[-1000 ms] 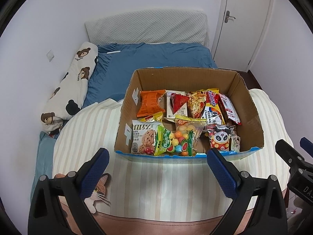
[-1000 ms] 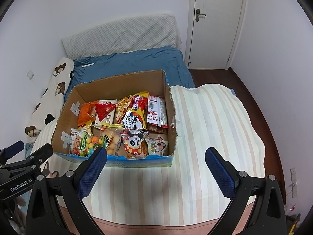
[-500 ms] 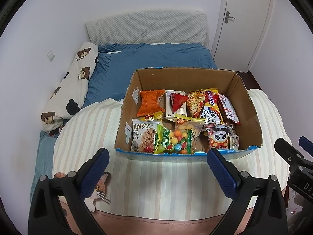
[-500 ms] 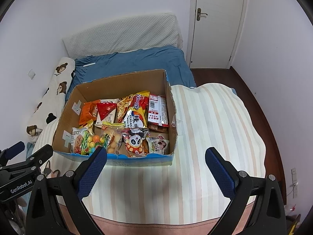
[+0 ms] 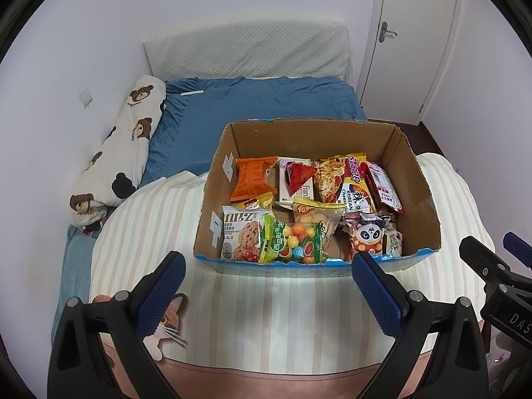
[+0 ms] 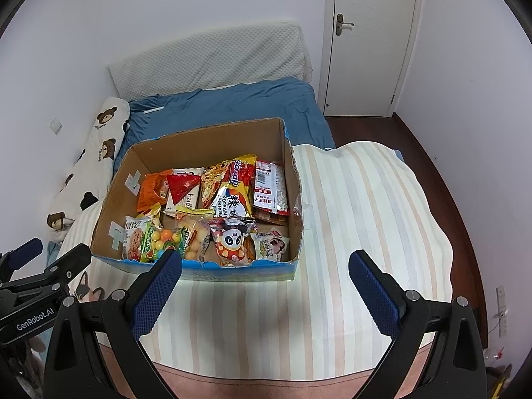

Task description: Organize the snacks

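A cardboard box [image 5: 422, 179] [image 6: 292, 179] stands on a striped cloth [image 5: 266, 306] [image 6: 359, 219]. It holds several snack packets: an orange pack [image 5: 254, 179], a cookie pack [image 5: 241, 236], a fruit candy bag [image 5: 292, 244] [image 6: 159, 239], a panda pack [image 5: 367, 237] [image 6: 232, 242], a Korean cheese pack [image 5: 355, 193] and a red-white pack [image 6: 269, 189]. My left gripper [image 5: 266, 286] is open and empty, in front of the box's near wall. My right gripper [image 6: 266, 286] is open and empty, near the box's front right corner.
A blue bed sheet [image 5: 259, 106], a white pillow [image 5: 246, 53] and a bear-print bolster [image 5: 123, 153] lie behind the box. A white door [image 6: 369, 40] is at the back right. A cat-shaped mat [image 5: 166, 326] lies at the cloth's left edge. Dark floor [image 6: 442, 173] runs along the right.
Both grippers have drifted slightly; the box sits a little lower and closer in both views. Both stay open and empty.
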`<state>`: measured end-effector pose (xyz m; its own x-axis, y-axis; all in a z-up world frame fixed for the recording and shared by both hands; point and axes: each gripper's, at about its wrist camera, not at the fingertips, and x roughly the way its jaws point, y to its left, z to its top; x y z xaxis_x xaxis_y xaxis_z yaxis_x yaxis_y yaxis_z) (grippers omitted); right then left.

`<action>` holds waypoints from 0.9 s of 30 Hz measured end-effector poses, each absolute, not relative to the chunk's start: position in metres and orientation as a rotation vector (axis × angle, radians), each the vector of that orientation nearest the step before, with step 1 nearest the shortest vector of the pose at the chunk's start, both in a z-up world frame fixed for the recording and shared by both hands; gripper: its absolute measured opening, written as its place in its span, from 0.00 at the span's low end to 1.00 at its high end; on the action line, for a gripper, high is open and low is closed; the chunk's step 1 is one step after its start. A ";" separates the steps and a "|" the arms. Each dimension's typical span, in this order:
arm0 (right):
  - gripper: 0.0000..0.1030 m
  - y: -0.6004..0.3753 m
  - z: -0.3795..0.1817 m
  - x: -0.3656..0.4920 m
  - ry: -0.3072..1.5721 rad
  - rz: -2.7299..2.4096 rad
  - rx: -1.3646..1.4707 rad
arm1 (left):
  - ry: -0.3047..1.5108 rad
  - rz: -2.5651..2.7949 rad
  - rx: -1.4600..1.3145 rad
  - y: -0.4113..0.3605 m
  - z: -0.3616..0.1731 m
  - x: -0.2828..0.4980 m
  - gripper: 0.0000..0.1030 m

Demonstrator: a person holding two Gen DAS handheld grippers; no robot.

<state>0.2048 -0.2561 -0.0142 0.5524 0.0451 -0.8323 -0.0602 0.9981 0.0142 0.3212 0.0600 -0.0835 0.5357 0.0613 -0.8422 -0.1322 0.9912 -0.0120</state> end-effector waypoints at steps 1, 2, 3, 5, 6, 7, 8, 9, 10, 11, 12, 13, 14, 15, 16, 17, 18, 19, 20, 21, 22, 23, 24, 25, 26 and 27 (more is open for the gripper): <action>0.99 -0.256 -0.014 0.205 0.982 0.062 -0.018 | 0.997 0.113 -0.079 0.060 -0.083 0.321 1.00; 0.99 -0.256 -0.013 0.204 0.981 0.062 -0.019 | 0.996 0.113 -0.079 0.060 -0.082 0.321 1.00; 0.99 -0.256 -0.013 0.204 0.981 0.063 -0.018 | 0.994 0.113 -0.079 0.060 -0.081 0.321 1.00; 0.99 -0.256 -0.013 0.204 0.981 0.062 -0.019 | 0.992 0.112 -0.078 0.059 -0.080 0.321 1.00; 0.99 -0.256 -0.012 0.204 0.980 0.063 -0.017 | 0.992 0.112 -0.078 0.059 -0.080 0.321 1.00; 0.99 -0.256 -0.012 0.203 0.979 0.063 -0.016 | 0.990 0.111 -0.079 0.060 -0.079 0.321 1.00; 0.99 -0.256 -0.011 0.204 0.980 0.064 -0.017 | 0.990 0.112 -0.079 0.059 -0.080 0.321 1.00; 0.99 -0.256 -0.011 0.204 0.980 0.065 -0.015 | 0.992 0.113 -0.079 0.060 -0.080 0.321 1.00; 0.99 -0.256 -0.010 0.204 0.979 0.066 -0.015 | 0.993 0.113 -0.082 0.060 -0.080 0.321 1.00; 0.99 -0.256 -0.011 0.204 0.979 0.067 -0.017 | 0.992 0.112 -0.082 0.060 -0.080 0.321 1.00; 0.99 -0.256 -0.010 0.204 0.979 0.067 -0.017 | 0.992 0.110 -0.079 0.060 -0.080 0.321 1.00; 0.99 -0.256 -0.010 0.204 0.979 0.067 -0.016 | 0.992 0.112 -0.077 0.060 -0.080 0.321 1.00; 0.99 -0.256 -0.010 0.204 0.978 0.067 -0.015 | 0.991 0.112 -0.077 0.060 -0.080 0.321 1.00; 0.99 -0.256 -0.009 0.204 0.976 0.067 -0.016 | 0.991 0.111 -0.079 0.060 -0.080 0.321 1.00; 0.99 -0.255 -0.008 0.204 0.975 0.068 -0.017 | 0.992 0.113 -0.079 0.060 -0.080 0.321 1.00; 0.99 -0.256 -0.008 0.204 0.974 0.068 -0.017 | 0.992 0.113 -0.079 0.060 -0.080 0.321 1.00; 0.99 -0.256 -0.007 0.204 0.973 0.069 -0.017 | 0.992 0.113 -0.080 0.060 -0.080 0.321 1.00; 0.99 -0.256 -0.006 0.204 0.971 0.068 -0.017 | 0.992 0.112 -0.081 0.060 -0.080 0.321 1.00; 0.99 -0.255 -0.006 0.204 0.971 0.069 -0.016 | 0.992 0.111 -0.081 0.060 -0.080 0.321 1.00; 0.99 -0.255 -0.006 0.204 0.970 0.070 -0.015 | 0.991 0.112 -0.080 0.060 -0.080 0.320 1.00; 0.99 -0.255 -0.006 0.204 0.969 0.070 -0.015 | 0.990 0.112 -0.080 0.060 -0.079 0.320 1.00; 0.99 -0.255 -0.006 0.204 0.968 0.070 -0.014 | 0.990 0.112 -0.079 0.060 -0.080 0.320 1.00; 0.99 -0.255 -0.006 0.204 0.968 0.070 -0.014 | 0.991 0.113 -0.079 0.059 -0.080 0.320 1.00; 0.99 -0.255 -0.006 0.203 0.967 0.070 -0.016 | 0.990 0.113 -0.079 0.059 -0.079 0.320 1.00; 0.99 -0.255 -0.006 0.203 0.967 0.069 -0.014 | 0.990 0.112 -0.080 0.060 -0.079 0.320 1.00; 0.99 -0.256 -0.006 0.204 0.968 0.071 -0.013 | 0.990 0.112 -0.080 0.060 -0.079 0.320 1.00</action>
